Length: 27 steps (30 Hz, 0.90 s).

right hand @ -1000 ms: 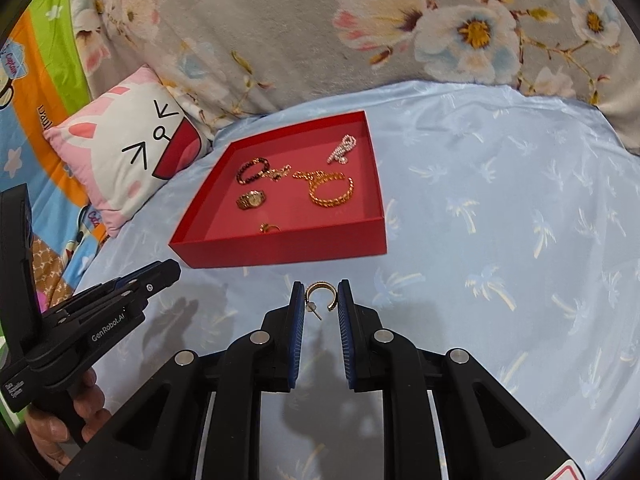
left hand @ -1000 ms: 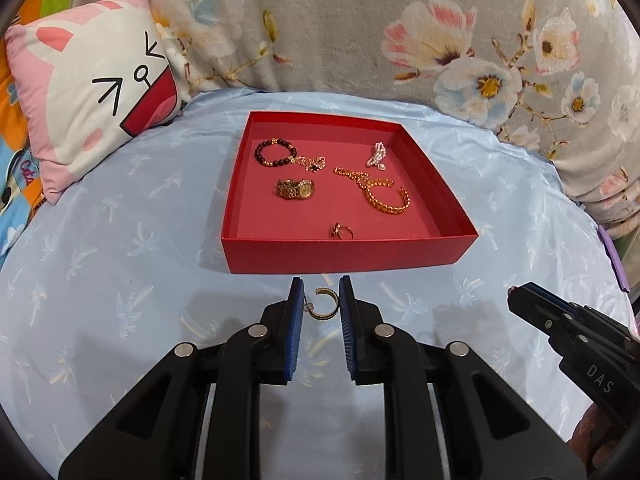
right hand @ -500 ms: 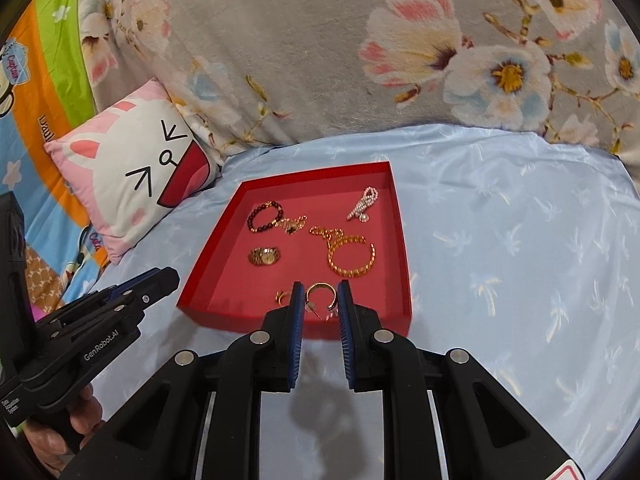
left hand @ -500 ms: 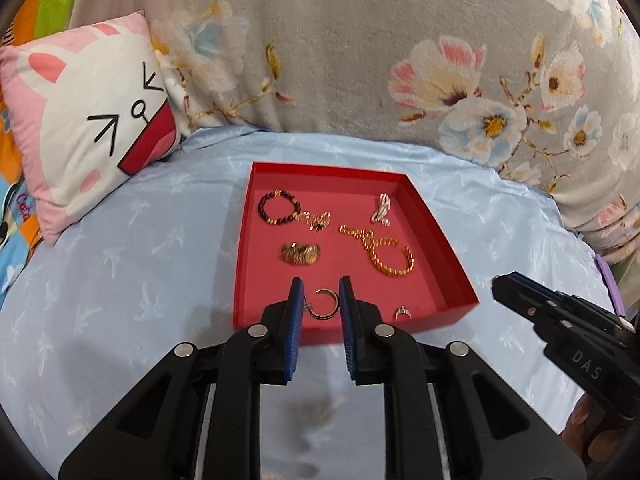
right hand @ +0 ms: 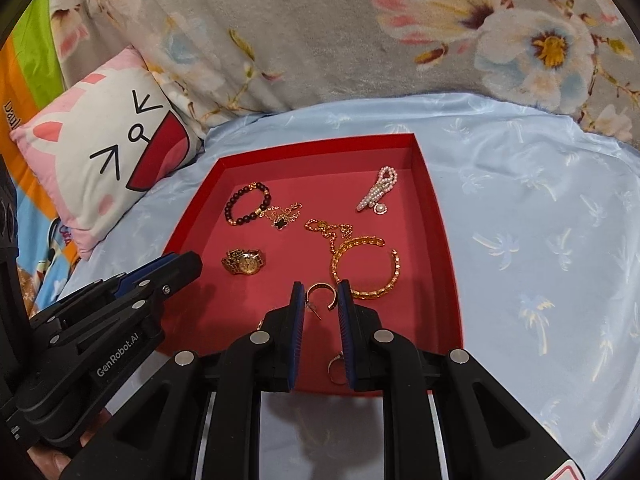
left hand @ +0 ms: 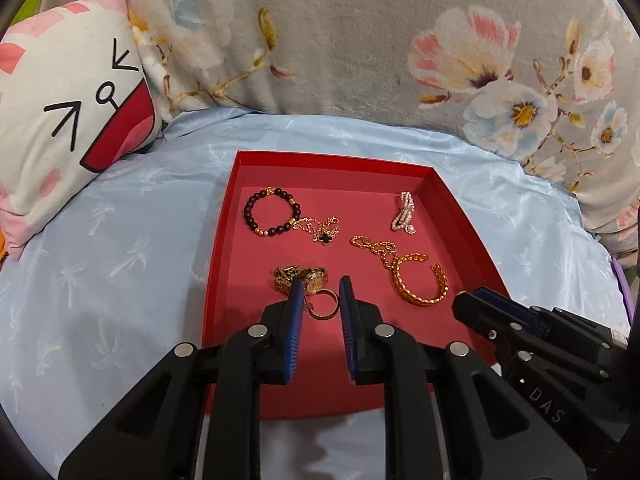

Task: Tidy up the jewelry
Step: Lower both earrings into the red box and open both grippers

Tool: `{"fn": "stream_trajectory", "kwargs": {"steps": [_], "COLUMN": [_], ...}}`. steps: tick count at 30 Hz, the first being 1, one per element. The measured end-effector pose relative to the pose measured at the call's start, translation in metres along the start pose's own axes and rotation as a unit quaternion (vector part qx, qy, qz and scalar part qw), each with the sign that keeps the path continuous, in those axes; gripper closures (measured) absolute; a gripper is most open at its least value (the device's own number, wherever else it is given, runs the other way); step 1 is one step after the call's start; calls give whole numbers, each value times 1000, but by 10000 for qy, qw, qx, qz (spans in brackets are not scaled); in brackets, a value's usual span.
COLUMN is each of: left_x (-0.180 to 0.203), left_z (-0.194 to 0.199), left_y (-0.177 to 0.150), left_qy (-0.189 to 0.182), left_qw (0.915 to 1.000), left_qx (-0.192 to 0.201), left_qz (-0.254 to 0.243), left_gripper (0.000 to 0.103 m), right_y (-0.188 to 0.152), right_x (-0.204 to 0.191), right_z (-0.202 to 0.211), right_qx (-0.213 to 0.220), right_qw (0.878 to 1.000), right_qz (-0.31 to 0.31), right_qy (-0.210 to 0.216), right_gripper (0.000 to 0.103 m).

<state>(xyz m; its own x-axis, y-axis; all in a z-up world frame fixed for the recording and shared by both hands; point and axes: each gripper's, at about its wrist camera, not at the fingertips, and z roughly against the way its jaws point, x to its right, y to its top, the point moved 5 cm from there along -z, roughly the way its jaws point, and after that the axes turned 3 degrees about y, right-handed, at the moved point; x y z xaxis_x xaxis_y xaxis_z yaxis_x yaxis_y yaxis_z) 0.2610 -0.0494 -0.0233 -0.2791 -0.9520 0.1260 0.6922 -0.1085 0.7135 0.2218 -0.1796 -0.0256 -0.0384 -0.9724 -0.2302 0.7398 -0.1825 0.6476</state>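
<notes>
Each gripper pinches a gold hoop earring between narrowly set blue pads: the left gripper holds one hoop, the right gripper the other hoop, whose post juts toward its left pad. A second ago both pairs of fingers hung over blue sheet short of the red tray; now both have crossed its near wall and hang above its floor, each with the same hold on its earring.

The right wrist view alone shows a small ring on the tray floor under its right finger, and the gold watch in full, ahead and left of the tips. In the left wrist view that watch sits just beyond the tips, partly behind the left pad.

Farther out from the left fingers lie a gold cuff bracelet ahead-right, a dark bead bracelet ahead-left beside a clover chain, and a pearl piece far right. The other gripper enters each view from the side.
</notes>
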Motion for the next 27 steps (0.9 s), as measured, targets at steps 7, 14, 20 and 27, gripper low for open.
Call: {"fn": "stream_trajectory", "kwargs": {"steps": [7,14,20,27], "left_x": [1,-9,-12,-7], "left_z": [-26,-38,-29,4], "left_y": [-1,-1,6,9], "left_qy": [67,207,386,558], "left_qw": [9998,9996,9993,9983], "left_qx": [-191,-203,-9,165], "left_qz": [-53,-4,11,-47], "left_gripper": [86,85,61,51], "right_y": [1,5,13,15], "right_x": [-5,-1,1,-6], "right_z": [-37,-47,-32,14], "right_qx": [-340,-309,-128,300], "right_qw": [9994,9995,9999,9992], "right_qz": [16,-16,-75,-3], "right_qy": [89,44,6,-258], "right_gripper": [87,83,69,51]}}
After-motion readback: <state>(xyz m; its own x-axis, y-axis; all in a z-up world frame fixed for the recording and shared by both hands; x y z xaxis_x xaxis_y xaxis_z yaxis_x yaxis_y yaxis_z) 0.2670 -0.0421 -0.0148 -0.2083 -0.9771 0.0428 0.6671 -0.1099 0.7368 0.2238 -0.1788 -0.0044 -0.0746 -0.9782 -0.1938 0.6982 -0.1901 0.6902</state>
